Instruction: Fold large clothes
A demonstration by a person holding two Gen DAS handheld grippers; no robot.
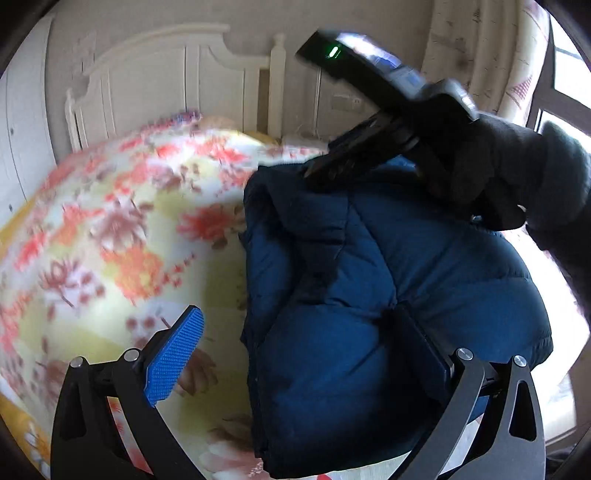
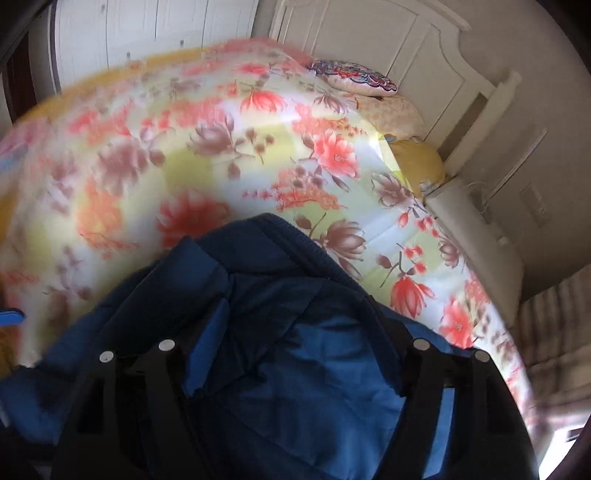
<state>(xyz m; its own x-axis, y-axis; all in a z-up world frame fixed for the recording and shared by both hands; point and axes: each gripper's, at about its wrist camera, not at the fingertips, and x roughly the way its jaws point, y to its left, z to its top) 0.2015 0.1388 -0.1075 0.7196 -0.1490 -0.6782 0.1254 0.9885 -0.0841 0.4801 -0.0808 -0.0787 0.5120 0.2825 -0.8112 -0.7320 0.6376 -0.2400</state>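
A navy blue puffer jacket (image 1: 369, 295) lies bunched on a floral bedspread (image 1: 122, 229). My left gripper (image 1: 295, 350) is open; its left blue pad (image 1: 177, 354) is over the bedspread and its right finger is pressed into the jacket's folds. My right gripper (image 1: 332, 166), held by a black-gloved hand (image 1: 491, 173), meets the jacket's top edge. In the right wrist view the jacket (image 2: 295, 350) fills the space between my right gripper's (image 2: 306, 343) fingers; the jaws stand wide apart with fabric bulging between them.
A white headboard (image 1: 166, 74) stands behind the bed. Pillows (image 2: 369, 81) lie by the headboard (image 2: 388, 37). A curtain (image 1: 480, 48) and window (image 1: 569, 85) are at right. A white wardrobe (image 2: 147, 33) stands beyond the bed.
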